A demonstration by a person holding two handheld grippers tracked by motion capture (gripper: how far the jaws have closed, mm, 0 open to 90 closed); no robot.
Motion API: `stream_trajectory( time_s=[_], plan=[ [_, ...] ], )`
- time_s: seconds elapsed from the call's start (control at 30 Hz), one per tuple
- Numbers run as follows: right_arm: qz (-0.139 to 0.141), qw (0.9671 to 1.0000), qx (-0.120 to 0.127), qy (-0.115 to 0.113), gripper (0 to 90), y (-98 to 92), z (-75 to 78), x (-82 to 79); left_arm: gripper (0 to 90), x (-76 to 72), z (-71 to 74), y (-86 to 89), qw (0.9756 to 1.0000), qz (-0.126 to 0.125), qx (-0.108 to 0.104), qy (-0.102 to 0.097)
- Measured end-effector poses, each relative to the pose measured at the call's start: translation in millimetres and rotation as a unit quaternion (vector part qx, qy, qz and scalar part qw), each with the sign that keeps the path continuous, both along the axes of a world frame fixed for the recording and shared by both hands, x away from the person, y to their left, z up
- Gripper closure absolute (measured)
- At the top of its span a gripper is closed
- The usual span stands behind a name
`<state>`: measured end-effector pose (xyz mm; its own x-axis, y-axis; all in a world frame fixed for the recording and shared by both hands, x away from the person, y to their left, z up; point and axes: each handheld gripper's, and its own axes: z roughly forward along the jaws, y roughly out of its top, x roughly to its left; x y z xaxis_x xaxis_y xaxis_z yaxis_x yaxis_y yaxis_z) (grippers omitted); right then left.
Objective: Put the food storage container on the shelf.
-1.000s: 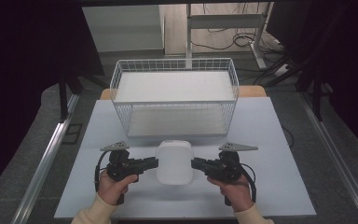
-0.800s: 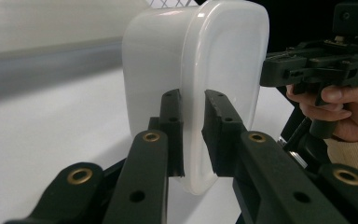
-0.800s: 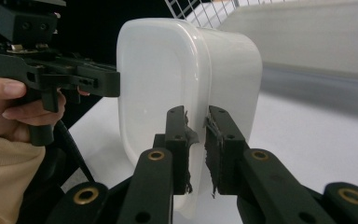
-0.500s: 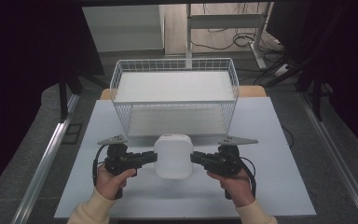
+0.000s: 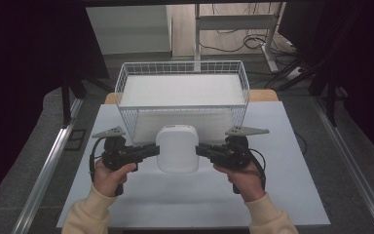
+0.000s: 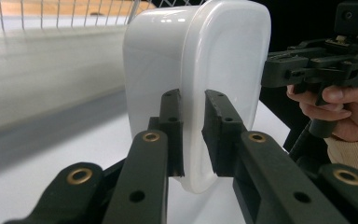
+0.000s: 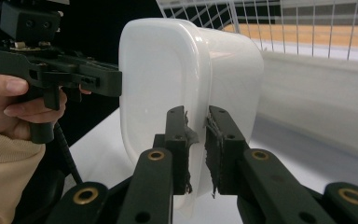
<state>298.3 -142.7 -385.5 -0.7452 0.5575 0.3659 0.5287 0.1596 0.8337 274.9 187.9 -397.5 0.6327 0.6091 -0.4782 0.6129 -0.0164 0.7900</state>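
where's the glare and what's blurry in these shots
Left gripper view: highlights on the top of the white container, and the basket behind it is soft and streaked. Right gripper view: the container's near face is washed out, the basket wire fairly crisp. High view: even light on the table, dark surroundings.

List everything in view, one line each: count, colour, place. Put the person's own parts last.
plastic container: one, white, lidded, gripped by its rim on both sides, in front of the basket.
wire basket: one, white, at the table's far edge, a white liner inside.
table: one, pale grey-white top.
desk frame: one, grey, on the floor behind, cables beside it.
left gripper: one, black, clamped on the container's left rim.
right gripper: one, black, clamped on its right rim.
sleeves: two, cream, bottom edge.
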Motion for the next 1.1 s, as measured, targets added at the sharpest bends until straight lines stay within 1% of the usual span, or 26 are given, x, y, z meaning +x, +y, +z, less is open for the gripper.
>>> stream_trajectory(
  time_s=[0.13, 0.17, 0.2, 0.23, 0.33, 0.5, 0.53, 0.57, 0.6, 0.63, 0.67, 0.73, 0.77, 0.8, 0.87, 0.9, 1.0, 1.03, 1.07, 1.1],
  plan=[
    [0.004, 0.9999, 0.004, -0.010, 79.3, 2.1, 12.2, 3.1, 78.5, 3.2, 11.6, 2.5, 1.0000, 0.002, -0.002, -0.007],
    [0.004, 0.9999, 0.004, -0.010, 79.3, 2.1, 12.2, 3.1, 78.5, 3.2, 11.6, 2.5, 1.0000, 0.002, -0.002, -0.007],
    [0.004, 0.9999, 0.003, -0.015, 79.3, 3.4, 18.6, 5.8, 78.5, 6.1, 17.0, 3.4, 0.9999, 0.001, 0.000, -0.011],
    [0.004, 0.9999, 0.003, -0.015, 79.3, 3.4, 18.6, 5.8, 78.5, 6.1, 17.0, 3.4, 0.9999, 0.001, 0.000, -0.011],
    [0.005, 0.9998, 0.001, -0.020, 79.3, 4.0, 28.0, 11.4, 78.5, 13.7, 28.0, 3.5, 0.9998, 0.000, 0.009, -0.018],
    [0.007, 0.9997, 0.008, -0.020, 79.4, 2.6, 39.7, 20.2, 78.5, 23.8, 43.4, 3.0, 0.9996, -0.004, 0.011, -0.025],
    [0.007, 0.9997, 0.008, -0.020, 79.4, 2.6, 39.7, 20.2, 78.6, 23.8, 43.4, 3.0, 0.9996, -0.004, 0.011, -0.025],
    [0.007, 0.9997, 0.012, -0.021, 79.4, 1.6, 46.0, 24.0, 78.5, 28.1, 49.4, 2.5, 0.9996, -0.005, 0.011, -0.027],
    [0.007, 0.9997, 0.012, -0.021, 79.4, 1.6, 46.0, 24.0, 78.5, 28.1, 49.4, 2.5, 0.9996, -0.005, 0.011, -0.027],
    [0.007, 0.9997, 0.012, -0.023, 79.4, 1.4, 48.2, 25.1, 78.5, 30.6, 53.1, 1.7, 0.9995, -0.005, 0.012, -0.028],
    [0.005, 0.9995, 0.012, -0.030, 79.3, 0.7, 54.7, 28.6, 78.5, 34.0, 58.1, 0.9, 0.9994, -0.005, 0.014, -0.030],
    [0.003, 0.9995, 0.011, -0.029, 79.4, 0.4, 59.7, 30.6, 78.4, 36.0, 60.9, 0.5, 0.9994, -0.005, 0.015, -0.031],
    [0.003, 0.9995, 0.011, -0.029, 79.4, 0.4, 59.7, 30.6, 78.4, 38.6, 64.3, 0.2, 0.9993, -0.005, 0.017, -0.033],
    [0.004, 0.9994, 0.010, -0.033, 79.4, -0.2, 65.1, 34.8, 78.4, 41.8, 68.9, -0.5, 0.9992, -0.005, 0.020, -0.035],
    [0.004, 0.9994, 0.011, -0.033, 79.6, -0.7, 68.9, 38.6, 78.4, 45.2, 74.4, -1.1, 0.9990, -0.004, 0.023, -0.037],
    [0.004, 0.9994, 0.011, -0.033, 79.6, -0.7, 68.9, 38.6, 78.4, 45.2, 74.4, -1.1, 0.9990, -0.004, 0.023, -0.037],
    [0.003, 0.9994, 0.016, -0.031, 79.7, -1.1, 75.7, 45.7, 78.4, 50.9, 84.1, -1.9, 0.9987, -0.001, 0.028, -0.042],
    [0.004, 0.9993, 0.019, -0.032, 79.8, -1.4, 80.2, 49.7, 78.4, 53.2, 87.0, -1.9, 0.9986, -0.002, 0.030, -0.045],
    [0.004, 0.9993, 0.019, -0.032, 79.8, -1.4, 80.2, 49.7, 78.4, 55.5, 90.0, -1.9, 0.9984, -0.003, 0.032, -0.047],
    [0.004, 0.9991, 0.022, -0.035, 79.8, -1.9, 84.5, 54.5, 78.4, 60.3, 95.4, -2.7, 0.9981, -0.003, 0.037, -0.050]
  ],
)
